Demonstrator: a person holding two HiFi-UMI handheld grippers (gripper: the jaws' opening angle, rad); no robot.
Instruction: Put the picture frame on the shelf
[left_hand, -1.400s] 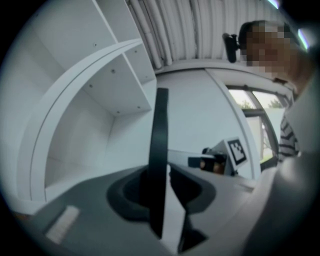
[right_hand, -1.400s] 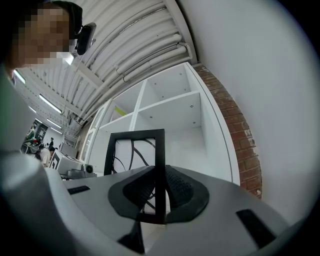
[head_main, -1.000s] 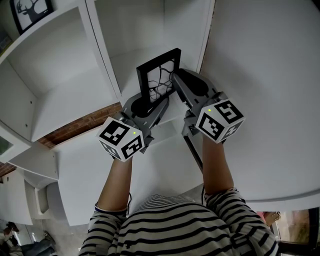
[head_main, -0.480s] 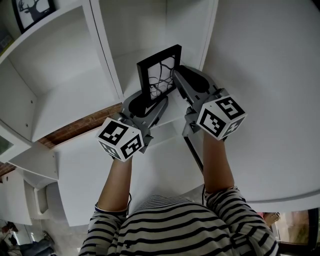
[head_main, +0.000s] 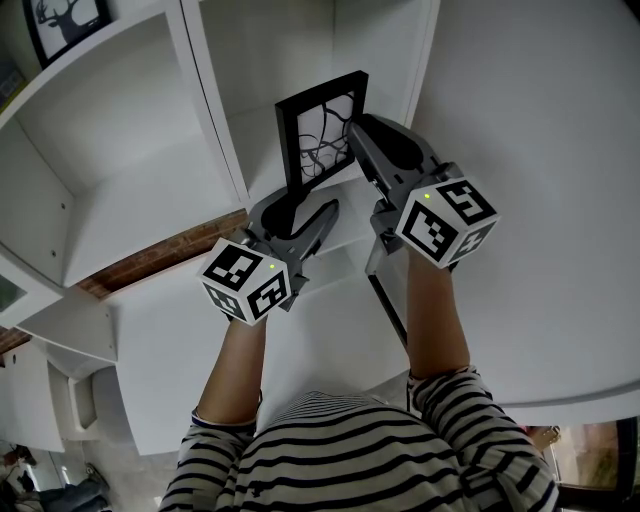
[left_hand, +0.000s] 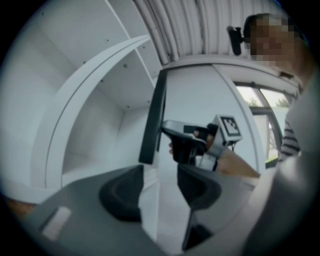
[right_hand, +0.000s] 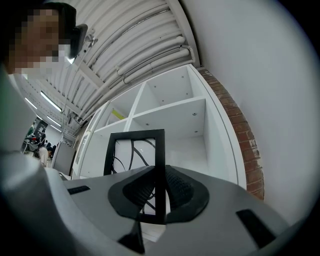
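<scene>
Currently: we log picture frame (head_main: 322, 135) upright, long axis vertical, right edge pinched in right tongs (right_hand: 157, 192); left tongs (left_hand: 160, 195) just been opening, now wide, nothing between, frame's foot just ahead; shelf (head_main: 130, 190) beyond.

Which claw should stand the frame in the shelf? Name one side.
Right. The right claw is clamped on the edge of the picture frame, at the shelf; the left claw has just been opening, nothing between its jaws.
</scene>
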